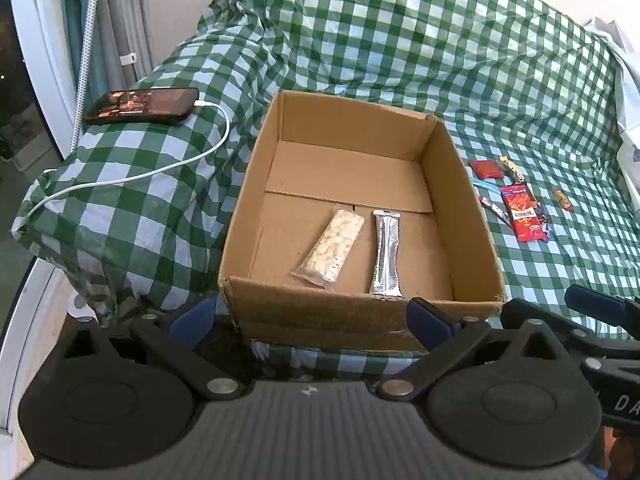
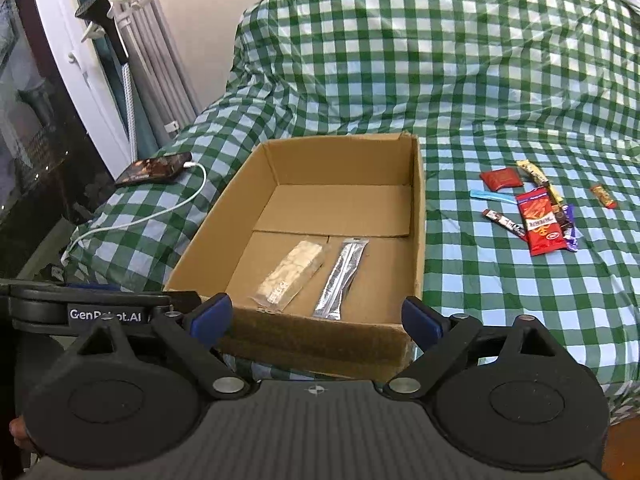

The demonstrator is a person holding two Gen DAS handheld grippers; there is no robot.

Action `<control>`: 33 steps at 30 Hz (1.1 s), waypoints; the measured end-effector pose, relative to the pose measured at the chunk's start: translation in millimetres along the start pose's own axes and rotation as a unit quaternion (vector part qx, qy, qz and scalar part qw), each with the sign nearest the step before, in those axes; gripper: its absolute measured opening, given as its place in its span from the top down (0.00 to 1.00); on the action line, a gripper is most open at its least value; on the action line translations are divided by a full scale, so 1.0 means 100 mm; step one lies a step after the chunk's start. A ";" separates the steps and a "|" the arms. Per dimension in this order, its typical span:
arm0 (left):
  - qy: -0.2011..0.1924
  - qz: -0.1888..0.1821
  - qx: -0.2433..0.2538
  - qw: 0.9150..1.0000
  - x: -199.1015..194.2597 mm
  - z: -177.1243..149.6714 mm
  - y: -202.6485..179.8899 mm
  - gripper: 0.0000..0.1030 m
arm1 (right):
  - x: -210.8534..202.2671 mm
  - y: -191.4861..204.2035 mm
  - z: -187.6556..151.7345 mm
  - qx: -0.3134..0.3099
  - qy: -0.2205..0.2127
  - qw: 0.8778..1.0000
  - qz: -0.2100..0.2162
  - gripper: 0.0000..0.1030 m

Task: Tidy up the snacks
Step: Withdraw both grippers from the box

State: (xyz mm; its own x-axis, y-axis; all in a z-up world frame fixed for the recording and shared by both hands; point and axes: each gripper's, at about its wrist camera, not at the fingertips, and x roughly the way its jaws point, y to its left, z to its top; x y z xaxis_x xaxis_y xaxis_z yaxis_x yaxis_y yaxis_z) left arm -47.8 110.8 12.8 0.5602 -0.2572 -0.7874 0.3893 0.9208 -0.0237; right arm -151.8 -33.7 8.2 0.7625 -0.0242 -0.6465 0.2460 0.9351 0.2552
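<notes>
An open cardboard box (image 1: 472,216) (image 2: 418,216) sits on the green checked bed. Inside lie a clear packet of nuts (image 1: 330,249) (image 2: 290,272) and a silver stick packet (image 1: 385,254) (image 2: 342,276), side by side. To the box's right, several loose snacks lie on the cloth around a red packet (image 1: 522,212) (image 2: 540,220). My left gripper (image 1: 310,320) is open and empty, just short of the box's near wall. My right gripper (image 2: 316,316) is open and empty, also at the near wall.
A phone (image 1: 144,106) (image 2: 156,170) on a white charging cable (image 1: 160,168) lies on a checked pillow left of the box. Curtains and a white window frame (image 2: 72,60) stand at the far left. The bed's cover rises into a hump behind the box.
</notes>
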 end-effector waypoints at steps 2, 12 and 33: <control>-0.001 -0.002 0.000 1.000 -0.03 -0.01 -0.01 0.00 | -0.04 0.00 -0.01 0.001 -0.005 1.000 0.000 0.10; -0.007 -0.004 0.005 1.000 -0.10 -0.05 -0.04 0.00 | -0.14 -0.01 -0.06 0.011 -0.016 1.000 -0.001 0.10; 0.006 -0.001 0.009 1.000 -0.04 -0.04 -0.04 0.00 | -0.12 -0.04 -0.08 0.020 -0.010 1.000 0.001 0.09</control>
State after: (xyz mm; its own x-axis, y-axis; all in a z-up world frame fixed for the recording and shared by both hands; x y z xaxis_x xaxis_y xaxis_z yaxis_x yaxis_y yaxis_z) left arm -54.4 109.7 13.3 0.5503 -0.2563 -0.7947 0.4043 0.9145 -0.0150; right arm -166.8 -34.6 9.2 0.7749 -0.0291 -0.6315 0.2674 0.9203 0.2857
